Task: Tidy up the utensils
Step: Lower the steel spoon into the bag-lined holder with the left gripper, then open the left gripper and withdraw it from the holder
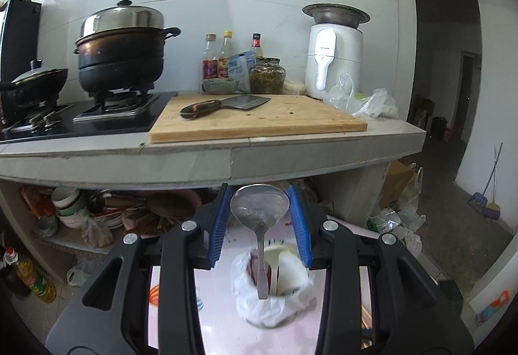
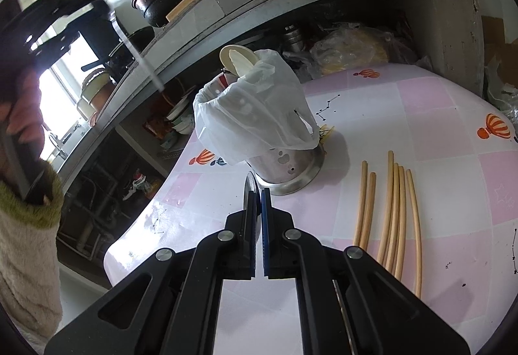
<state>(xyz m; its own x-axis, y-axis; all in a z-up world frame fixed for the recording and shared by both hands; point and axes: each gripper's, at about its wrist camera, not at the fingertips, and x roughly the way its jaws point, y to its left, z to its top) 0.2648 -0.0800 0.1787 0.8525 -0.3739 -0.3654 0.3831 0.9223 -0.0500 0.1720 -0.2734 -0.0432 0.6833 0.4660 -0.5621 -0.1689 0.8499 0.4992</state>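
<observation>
The perforated steel utensil holder (image 2: 285, 167), draped with a thin white plastic bag (image 2: 255, 108), stands on the pink checked counter (image 2: 437, 128); 6 pale wooden chopsticks (image 2: 393, 212) lie right of it.

No text could be read for certain in either view. The white appliance (image 1: 335, 62) on the counter carried a small grey wordmark on its front panel, too small to make out. The sauce bottles (image 1: 217, 58) had red and yellow labels and the blue-and-white packet (image 1: 240, 68) showed print, all blurred beyond reading.
</observation>
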